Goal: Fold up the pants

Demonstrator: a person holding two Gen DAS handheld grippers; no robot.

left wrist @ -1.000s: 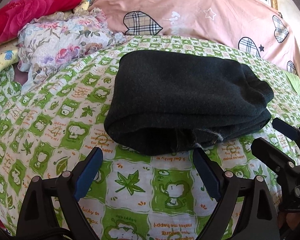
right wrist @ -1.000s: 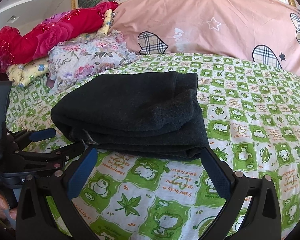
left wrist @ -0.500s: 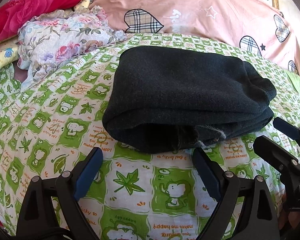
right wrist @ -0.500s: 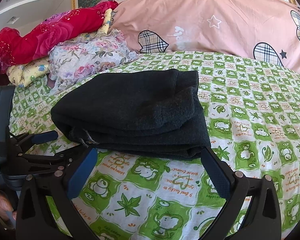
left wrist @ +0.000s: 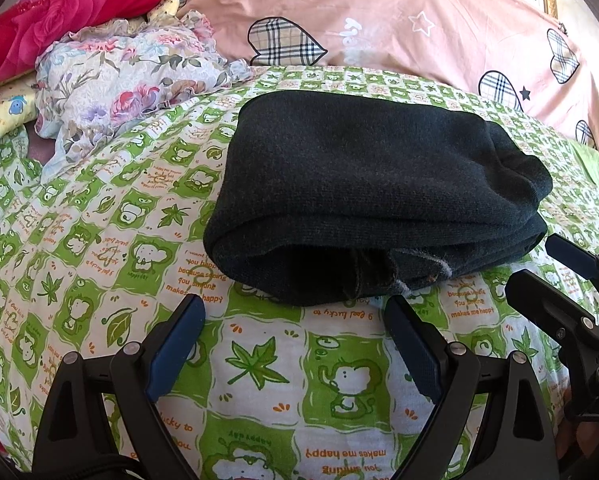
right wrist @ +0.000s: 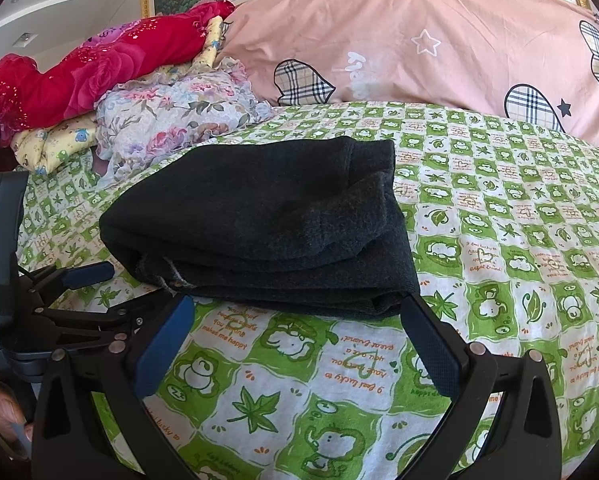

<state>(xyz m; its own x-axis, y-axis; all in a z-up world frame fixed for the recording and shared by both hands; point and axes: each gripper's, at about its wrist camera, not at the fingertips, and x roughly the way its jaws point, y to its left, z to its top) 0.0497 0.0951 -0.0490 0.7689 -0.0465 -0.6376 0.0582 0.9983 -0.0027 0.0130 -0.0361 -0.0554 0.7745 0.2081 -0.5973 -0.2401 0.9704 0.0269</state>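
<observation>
Left gripper (left wrist: 295,320): jaws wide apart, nothing between them but sheet (left wrist: 99,240). Blue pads (left wrist: 175,344) sit just short of the pants (left wrist: 363,184); the near folded edge lies at 12 o'clock from the gap, close to both tips but I can't confirm contact. Left pad tip is just below the bundle's left corner, right pad tip just under the frayed hem end.

Right gripper (right wrist: 295,320): jaws also wide apart, empty. Pants (right wrist: 259,224) again at 12 o'clock, front edge spanning the gap. Right pad tip looks to be touching or tucked at the bundle's near right corner; left pad tip sits just below the left end by the hem.

Each gripper shows in the other's view: the right one at 3 o'clock in the left wrist view (left wrist: 571,280), the left one at 9 o'clock in the right wrist view (right wrist: 75,292), both beside the pants' ends.

Pants: dark, folded into a compact stack of layers, lying flat mid-bed.

Outward: floral cloth (right wrist: 171,120) at 10–11 o'clock, red blanket (right wrist: 79,72) behind it, pink quilt (right wrist: 439,40) with plaid hearts from 12 to 2 o'clock.
</observation>
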